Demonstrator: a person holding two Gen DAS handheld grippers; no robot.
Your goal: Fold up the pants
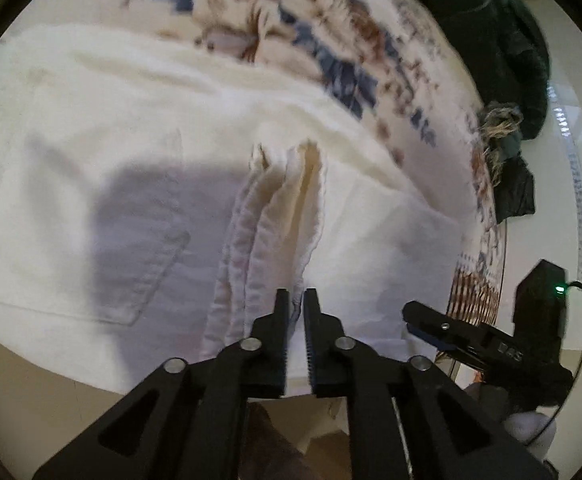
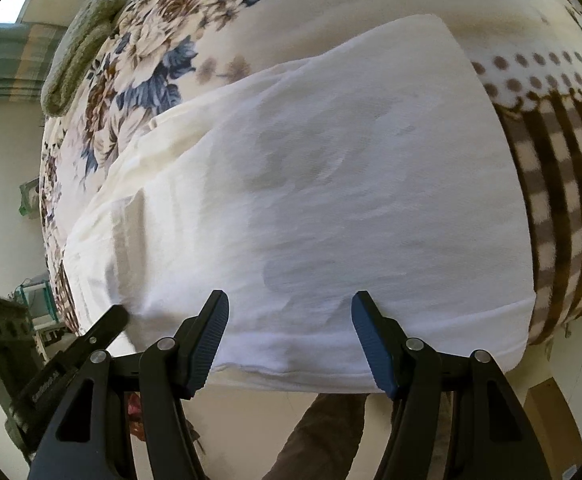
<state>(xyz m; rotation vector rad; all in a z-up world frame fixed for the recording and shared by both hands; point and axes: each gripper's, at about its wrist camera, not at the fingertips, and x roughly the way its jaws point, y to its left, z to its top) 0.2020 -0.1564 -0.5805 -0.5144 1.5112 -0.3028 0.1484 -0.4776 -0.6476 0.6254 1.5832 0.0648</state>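
White pants lie spread on a flowered bedspread. A back pocket shows at lower left. My left gripper is shut on a bunched layered edge of the pants, lifting it in folds above the cloth. In the right wrist view the pants lie folded flat near the bed's front edge. My right gripper is open and empty just above that front edge. The right gripper also shows in the left wrist view at right.
A dark jacket with a fur trim lies at the bed's far right. A green knitted cloth lies at the bed's left. The checked border of the bedspread runs along the right. The person's legs stand below.
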